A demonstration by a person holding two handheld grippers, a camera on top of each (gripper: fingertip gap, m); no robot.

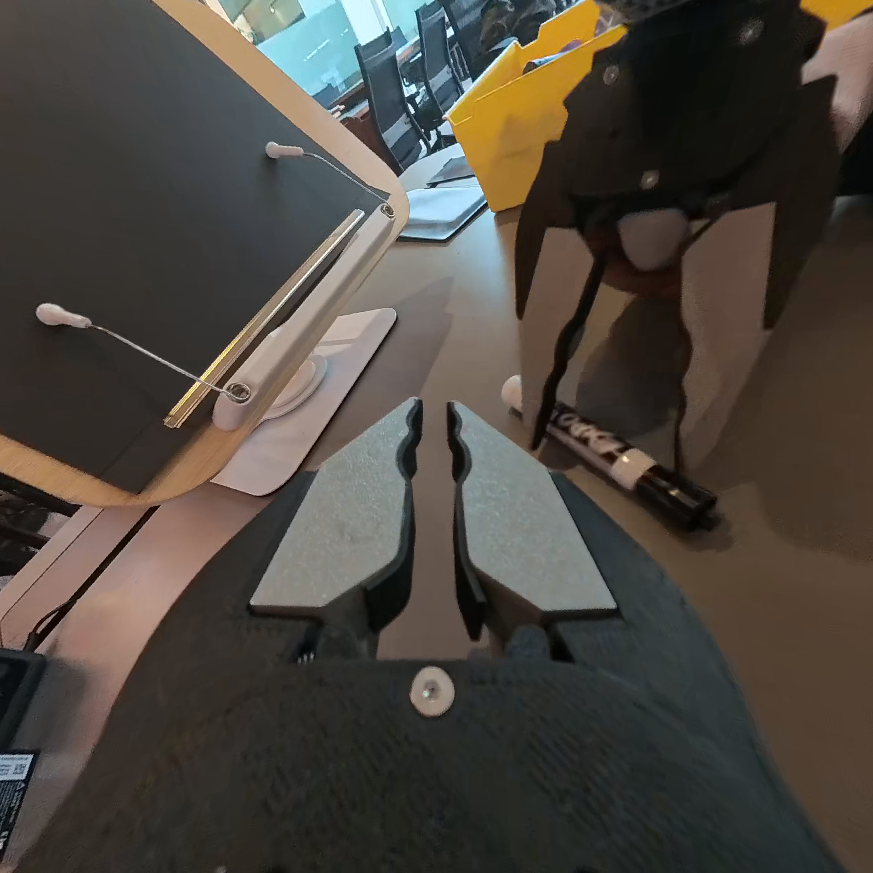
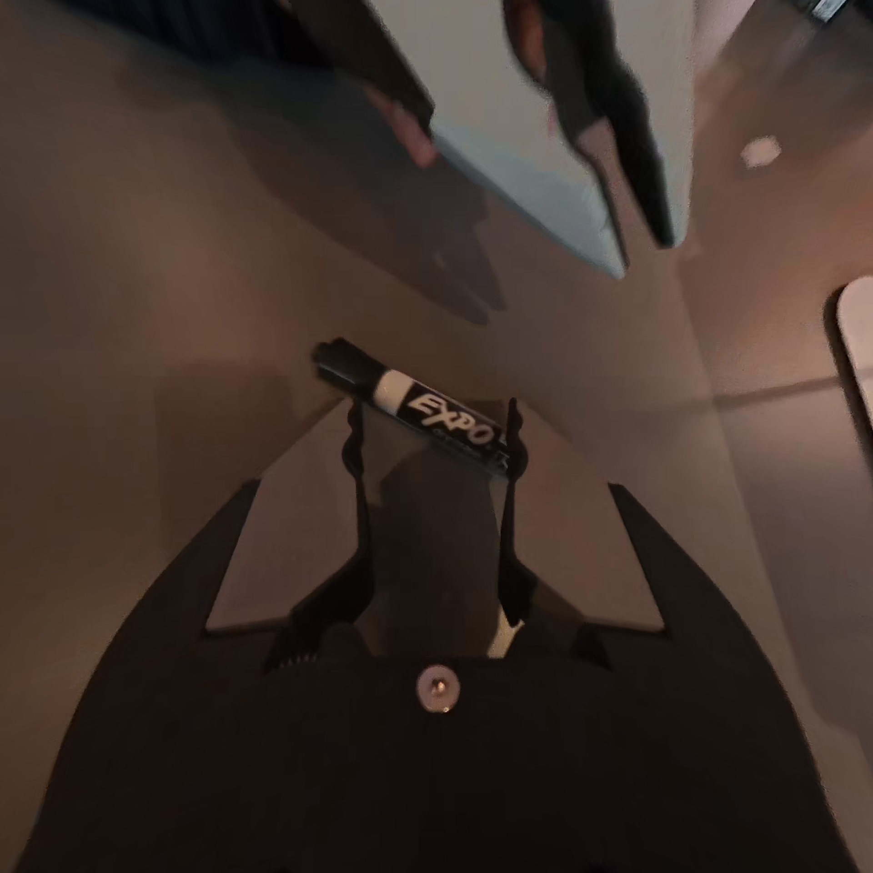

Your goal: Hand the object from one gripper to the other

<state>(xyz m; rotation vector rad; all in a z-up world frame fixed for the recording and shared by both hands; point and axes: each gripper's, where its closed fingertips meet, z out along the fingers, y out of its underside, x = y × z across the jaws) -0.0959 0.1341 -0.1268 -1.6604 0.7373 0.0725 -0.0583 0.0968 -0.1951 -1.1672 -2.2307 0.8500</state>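
Marker (image 2: 406,411), black with a white band, is lying on the brown table (image 1: 425,330), and the right gripper (image 2: 432,425) is coming down over it from above. In the right wrist view the marker's long axis is running diagonally from upper left to lower right across the gap between the fingers, so the barrel is sitting crosswise to the fingers, which is what a pinch needs. The right jaws are standing apart and straddling the barrel, touching it at most on one side, not yet clamping it.

In the left wrist view the marker (image 1: 628,465) is showing at centre right, beneath the right gripper (image 1: 609,439). The left gripper (image 1: 434,411) is waiting near the frame's centre, holding nothing, its jaws parted by a narrow gap. The right gripper is clearly the nearer one, so the pickup looks to be its job.
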